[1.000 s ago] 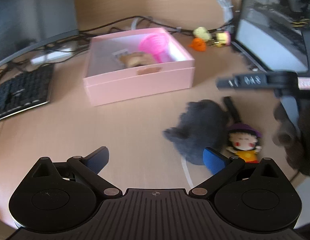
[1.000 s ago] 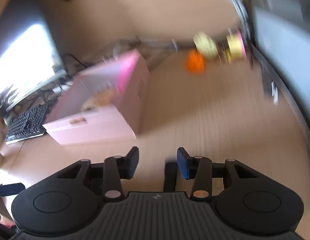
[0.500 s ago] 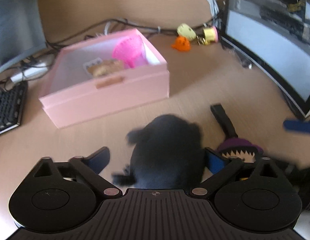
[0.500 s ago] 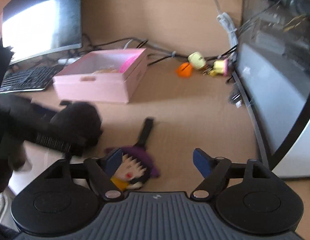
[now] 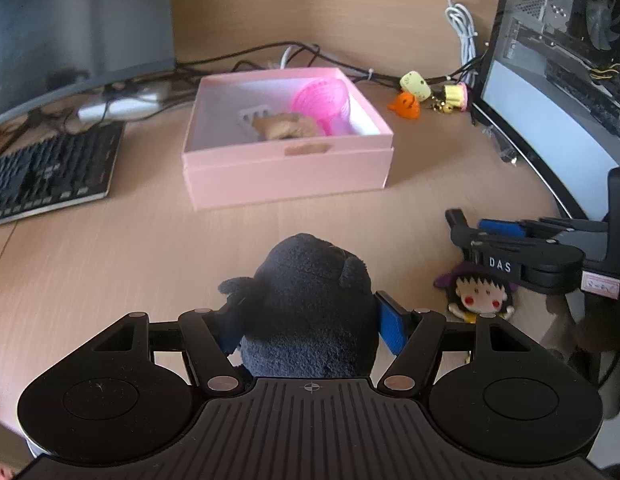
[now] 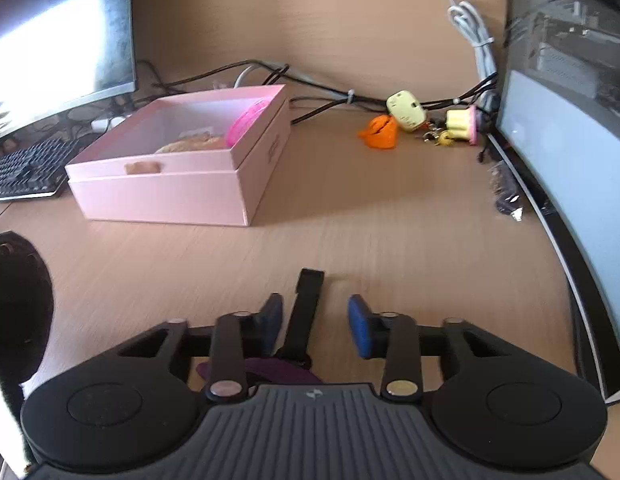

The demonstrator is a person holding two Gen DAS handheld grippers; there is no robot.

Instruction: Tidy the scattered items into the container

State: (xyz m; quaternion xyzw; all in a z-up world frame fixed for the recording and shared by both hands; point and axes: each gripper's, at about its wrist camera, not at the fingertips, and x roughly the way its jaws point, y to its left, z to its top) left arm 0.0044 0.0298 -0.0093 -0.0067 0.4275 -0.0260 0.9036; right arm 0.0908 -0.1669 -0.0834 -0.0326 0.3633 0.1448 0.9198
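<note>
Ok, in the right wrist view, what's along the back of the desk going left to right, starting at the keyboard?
Keyboard → pink box → orange toy → pale yellow toy → yellow-and-pink charm → curved monitor.

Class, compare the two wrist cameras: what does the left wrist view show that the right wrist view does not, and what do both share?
Only the left wrist view shows the doll's face and the left gripper clamped on the dark plush toy.
Only the right wrist view shows the right gripper open around a black strap.
Both show the pink box and the orange toy.
</note>
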